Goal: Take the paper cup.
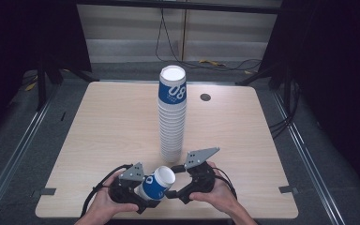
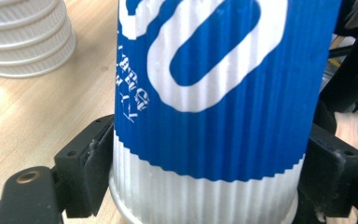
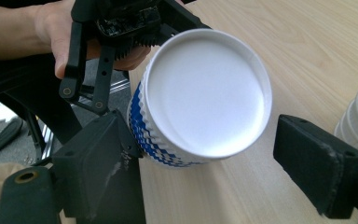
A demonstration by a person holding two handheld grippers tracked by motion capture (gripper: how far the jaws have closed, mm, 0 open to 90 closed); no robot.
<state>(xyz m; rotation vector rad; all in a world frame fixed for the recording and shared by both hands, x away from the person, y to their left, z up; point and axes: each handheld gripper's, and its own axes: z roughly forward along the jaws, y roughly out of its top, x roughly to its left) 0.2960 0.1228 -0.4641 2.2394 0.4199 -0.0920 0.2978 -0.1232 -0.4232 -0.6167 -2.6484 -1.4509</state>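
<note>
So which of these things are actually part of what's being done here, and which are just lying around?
Part of the job:
- blue and white cup, clamped in the left gripper
- right gripper, jaws open around the cup's end
- tall cup stack
- table

Just lying about:
- cables on the floor behind
- round dark disc in the tabletop

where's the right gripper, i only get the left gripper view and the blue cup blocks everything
Observer: The right gripper faces the white flat end of the blue cup, with its jaws open on either side of it.
Operator: are both pads on it
Observer: No. In the right gripper view the right-hand pad stands clear, and bare table shows in the gap.
Operator: how tall is that stack
Observer: The stack is tall, made of many white cups with a blue-banded top cup.
</note>
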